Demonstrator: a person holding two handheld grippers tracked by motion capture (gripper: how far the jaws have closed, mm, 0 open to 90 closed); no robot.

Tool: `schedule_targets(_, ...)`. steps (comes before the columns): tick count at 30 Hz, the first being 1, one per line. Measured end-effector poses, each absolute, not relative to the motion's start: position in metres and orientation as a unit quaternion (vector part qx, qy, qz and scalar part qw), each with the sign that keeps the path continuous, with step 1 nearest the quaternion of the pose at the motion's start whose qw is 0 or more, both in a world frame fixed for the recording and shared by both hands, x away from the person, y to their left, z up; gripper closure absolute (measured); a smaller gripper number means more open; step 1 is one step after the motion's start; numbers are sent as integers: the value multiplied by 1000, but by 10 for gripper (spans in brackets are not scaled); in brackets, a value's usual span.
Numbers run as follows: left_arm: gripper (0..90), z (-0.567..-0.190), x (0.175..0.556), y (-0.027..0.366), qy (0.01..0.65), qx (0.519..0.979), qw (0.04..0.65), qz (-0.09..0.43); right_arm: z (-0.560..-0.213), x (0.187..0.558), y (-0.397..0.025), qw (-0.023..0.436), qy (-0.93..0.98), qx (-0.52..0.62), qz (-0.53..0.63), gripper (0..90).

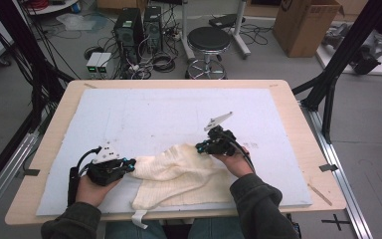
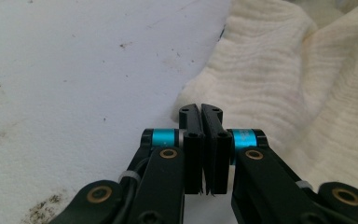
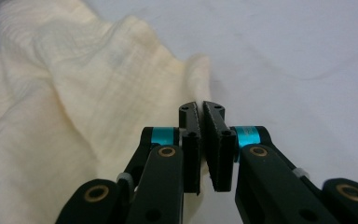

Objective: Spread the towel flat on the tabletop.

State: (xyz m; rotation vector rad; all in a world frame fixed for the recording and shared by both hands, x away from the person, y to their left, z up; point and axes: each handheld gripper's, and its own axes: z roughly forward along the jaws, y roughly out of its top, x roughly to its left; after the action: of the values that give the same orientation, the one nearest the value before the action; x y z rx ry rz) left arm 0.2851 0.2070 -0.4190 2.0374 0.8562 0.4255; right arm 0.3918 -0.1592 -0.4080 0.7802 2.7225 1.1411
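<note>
From above the desk [image 1: 298, 149], we see a cream-coloured cloth [image 1: 179, 177] lying rumpled on the near half of the pale blue-white mat [image 1: 169, 114] that covers the wooden top, its near edge close to the front of the mat and a small white tag [image 1: 139, 219] hanging past the desk's front edge. We find the left hand-held gripper [image 1: 129, 163] at the cloth's left corner, low over the mat, with the person's left hand [image 1: 95, 188] wrapped around its body. In the left gripper view, we see the left hand-held gripper [image 2: 200, 109] with its jaws pressed together, and a thin fold of the cloth's [image 2: 279, 93] edge appears caught at their tips, with the rest of the fabric spreading off to the right over the speckled mat [image 2: 74, 70]. We see the right hand-held gripper [image 1: 201, 147] at the cloth's far right corner, raised a little, so the fabric rises in a soft ridge toward it, and the right hand [image 1: 236, 162] holding it from behind. In the right gripper view, we see the right hand-held gripper [image 3: 200, 106] with its jaws nearly closed on an upright edge of the cloth [image 3: 74, 107], which drapes away to the left in loose folds over the mat [image 3: 298, 56].
</note>
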Motion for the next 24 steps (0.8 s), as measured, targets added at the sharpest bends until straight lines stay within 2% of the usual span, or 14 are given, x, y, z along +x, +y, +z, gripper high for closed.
schedule_targets(4,870,-419,286,205,342,817,431,170,-398,379,-174,86,883,263,380,846)
schedule_targets(8,870,-419,285,204,342,817,432,171,-410,370,-170,67,898,253,353,819)
schedule_targets(10,870,-419,285,204,341,817,432,172,-419,366,-165,45,907,245,341,781)
schedule_targets(14,870,-418,284,207,343,817,431,171,-425,362,-160,39,910,233,342,662)
schedule_targets(17,870,-418,285,208,345,814,434,172,-419,366,-167,39,899,245,361,616)
schedule_targets(24,870,-418,285,209,346,814,433,173,-405,387,-184,49,873,284,394,620)
